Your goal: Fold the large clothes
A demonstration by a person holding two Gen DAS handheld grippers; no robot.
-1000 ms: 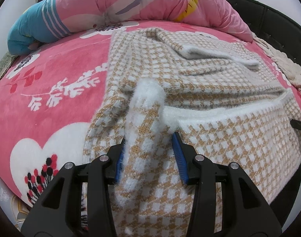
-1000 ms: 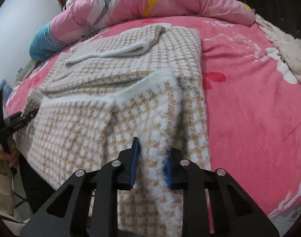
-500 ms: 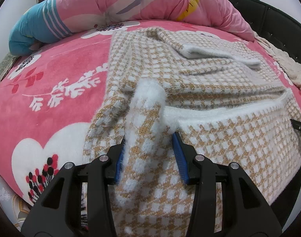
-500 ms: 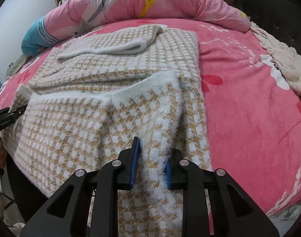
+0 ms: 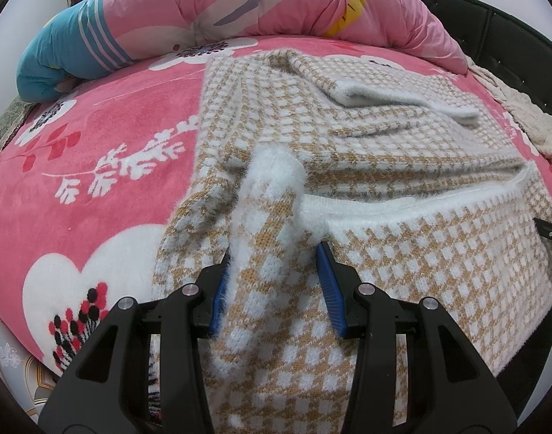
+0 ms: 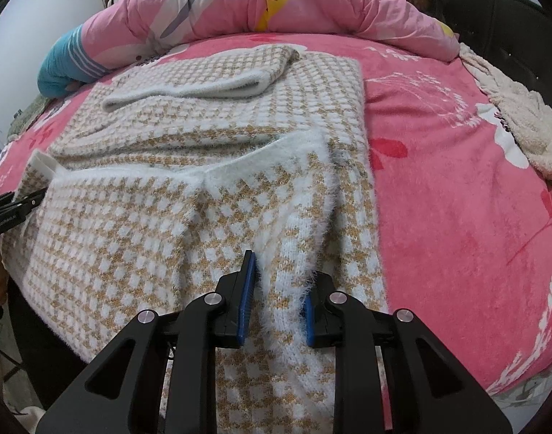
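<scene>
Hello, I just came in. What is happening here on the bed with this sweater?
A person is folding a checked sweater on a pink bed cover, using a handheld gripper in each hand. The left gripper is shut on the sweater's bottom edge at one corner, and the right gripper is shut on it at the other corner. The bottom part is lifted and partly turned up over the body. One sleeve already lies folded across the top. A pink quilt is piled behind.
</scene>
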